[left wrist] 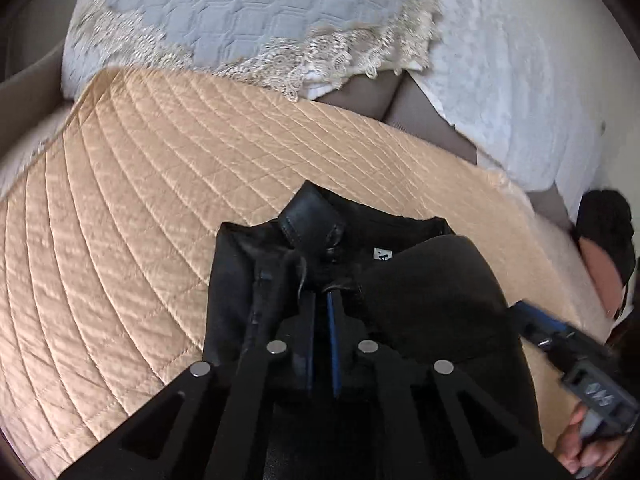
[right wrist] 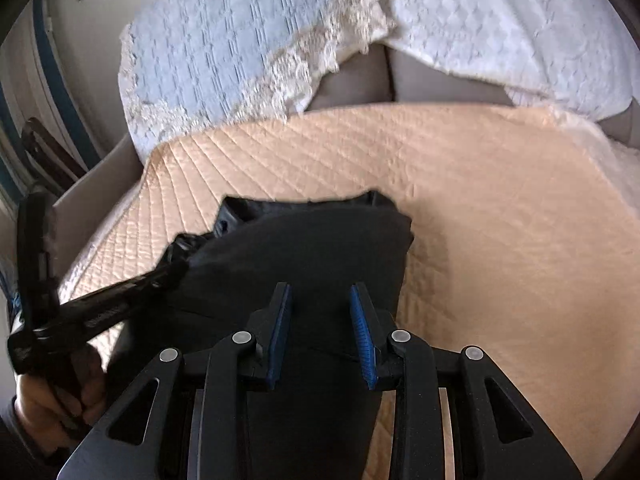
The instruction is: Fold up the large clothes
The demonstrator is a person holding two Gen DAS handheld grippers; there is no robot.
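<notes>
The left gripper is pinching the black jacket, probably its collar, at twelve o'clock; the right gripper is hovering spread above it.

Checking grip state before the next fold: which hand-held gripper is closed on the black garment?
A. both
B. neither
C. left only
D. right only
C: the left hand-held gripper pinches the black garment, while the right hand-held gripper stands open above it.

Black garment, partly folded, bunched; white label visible. Left edge pinched between left jaws; its bulk lies under and ahead of right jaws.
</notes>
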